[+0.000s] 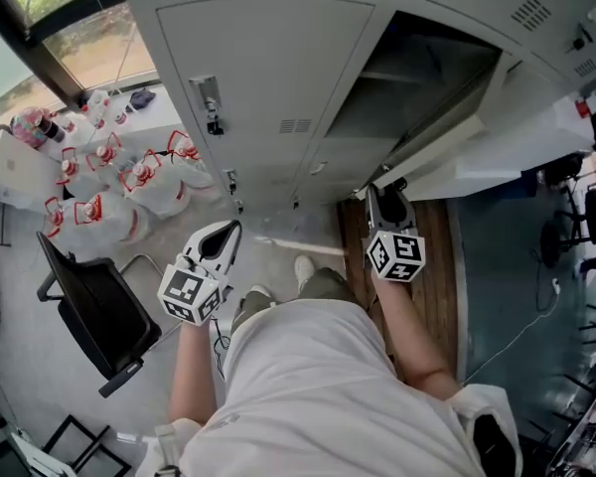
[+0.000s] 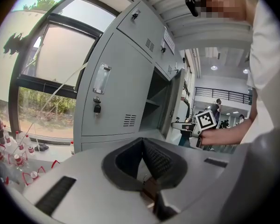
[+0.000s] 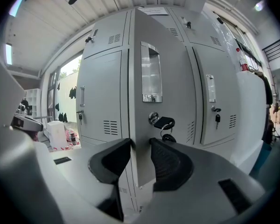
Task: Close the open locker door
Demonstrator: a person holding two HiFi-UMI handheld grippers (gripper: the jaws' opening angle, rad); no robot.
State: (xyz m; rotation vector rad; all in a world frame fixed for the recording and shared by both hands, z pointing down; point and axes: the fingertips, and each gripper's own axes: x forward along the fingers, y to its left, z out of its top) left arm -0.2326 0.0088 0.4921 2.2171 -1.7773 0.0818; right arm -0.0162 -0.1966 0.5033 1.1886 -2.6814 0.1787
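The open locker door (image 3: 149,55) is a grey panel seen edge-on, with a label window and a key (image 3: 164,122) in its lock. In the head view the open locker door (image 1: 442,132) swings out from the dark locker compartment (image 1: 417,68). My right gripper (image 3: 141,143) straddles the door's free edge, one jaw on each side, open. The right gripper (image 1: 387,195) sits at the door's lower end. My left gripper (image 1: 230,229) hangs in front of the closed lockers, apart from them. The left gripper (image 2: 142,141) is shut and holds nothing.
A closed locker with a padlock (image 1: 211,107) stands left of the open one. White bags of bottles (image 1: 109,182) lie on the floor at the left, with a black chair (image 1: 99,311) nearer me. A white counter (image 1: 507,157) runs along the right.
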